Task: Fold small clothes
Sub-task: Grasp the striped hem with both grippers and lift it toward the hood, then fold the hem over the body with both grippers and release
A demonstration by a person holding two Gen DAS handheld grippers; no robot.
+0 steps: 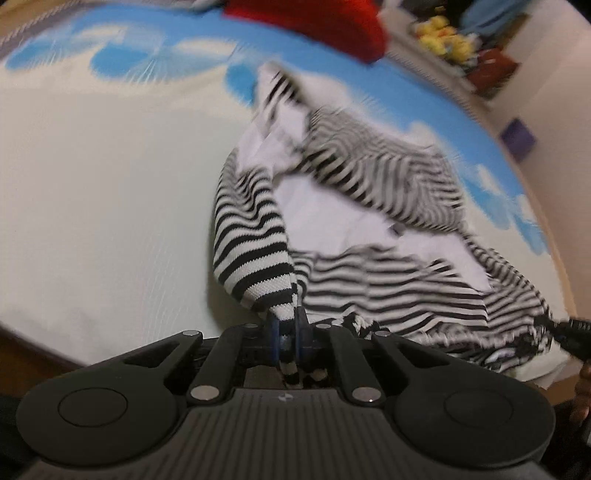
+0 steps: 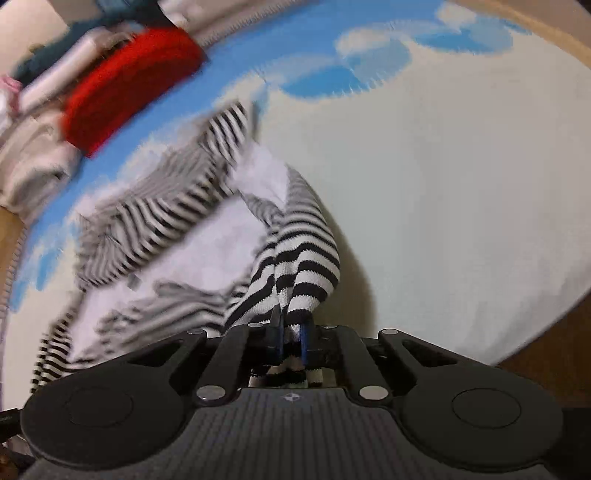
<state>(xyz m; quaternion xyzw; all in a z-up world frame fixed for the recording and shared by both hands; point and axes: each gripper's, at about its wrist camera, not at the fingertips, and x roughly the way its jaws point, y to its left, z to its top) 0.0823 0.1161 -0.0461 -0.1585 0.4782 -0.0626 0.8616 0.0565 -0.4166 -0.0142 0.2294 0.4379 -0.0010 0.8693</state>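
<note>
A black-and-white striped garment (image 1: pixel 369 221) with a white lining lies crumpled on a cream and blue cloth-covered surface (image 1: pixel 110 184). My left gripper (image 1: pixel 286 325) is shut on a bunched striped edge at the garment's near left side, and the cloth rises from the surface to the jaws. In the right wrist view the same striped garment (image 2: pixel 184 229) spreads to the left. My right gripper (image 2: pixel 291 325) is shut on its near right edge, with the striped cloth pinched between the blue pads. The picture is blurred by motion.
A red folded cloth (image 1: pixel 314 26) sits at the far edge, seen also as the red cloth (image 2: pixel 125 85) next to a stack of other clothes (image 2: pixel 44 110). Yellow toys (image 1: pixel 447 37) stand on shelves at the far right. Bare cream surface (image 2: pixel 443 184) lies to the right.
</note>
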